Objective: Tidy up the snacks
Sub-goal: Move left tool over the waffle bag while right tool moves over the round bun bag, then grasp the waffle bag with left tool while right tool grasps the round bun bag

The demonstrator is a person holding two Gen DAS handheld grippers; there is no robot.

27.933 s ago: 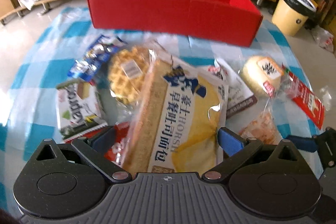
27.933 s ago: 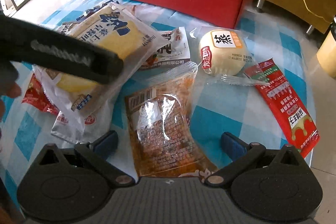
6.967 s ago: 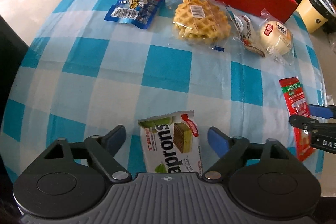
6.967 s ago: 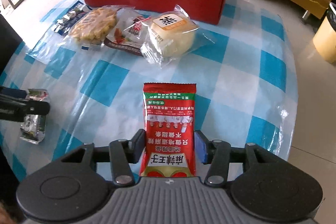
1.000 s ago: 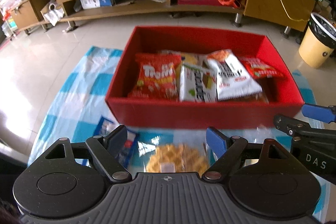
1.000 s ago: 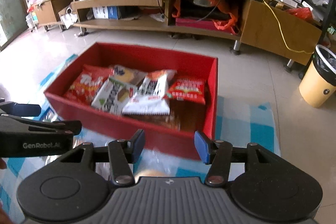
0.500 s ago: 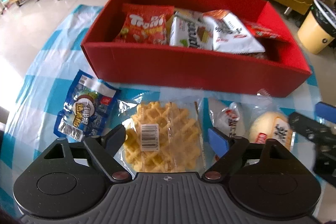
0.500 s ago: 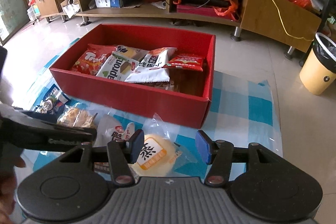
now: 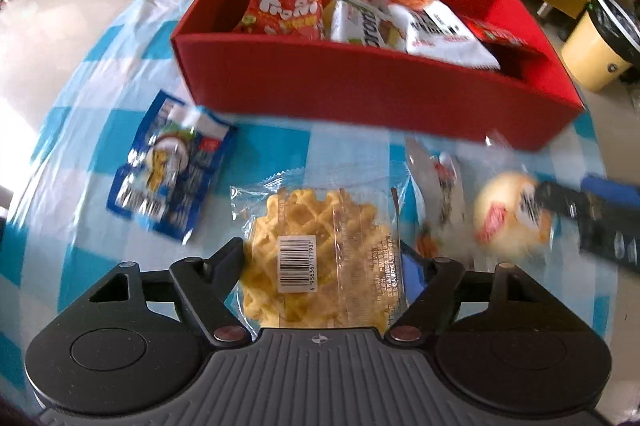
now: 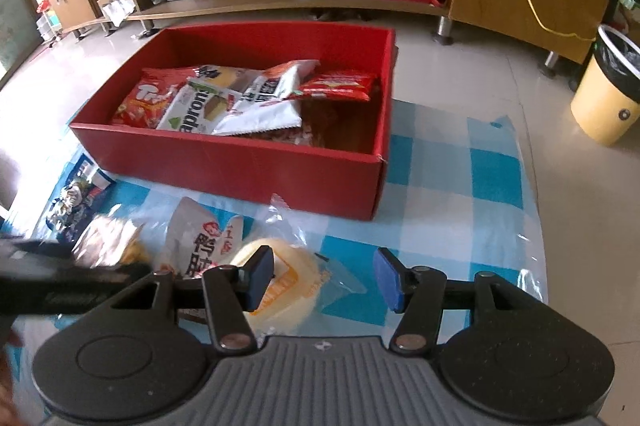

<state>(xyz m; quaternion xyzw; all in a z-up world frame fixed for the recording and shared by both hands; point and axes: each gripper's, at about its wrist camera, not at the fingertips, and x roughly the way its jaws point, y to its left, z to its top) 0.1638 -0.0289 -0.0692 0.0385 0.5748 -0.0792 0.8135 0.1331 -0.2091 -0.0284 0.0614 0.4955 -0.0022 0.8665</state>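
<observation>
My left gripper has just been closing, its jaws straddling the clear-wrapped waffle, gridded and barcoded, though I can't tell if the pads press it yet. My right gripper hangs open over the checked cloth, its left finger above the round bun in crinkly film. Only the left view shows the glossy blue packet whole, while the red box holds bags reading "Trolli" and "aprons"
</observation>
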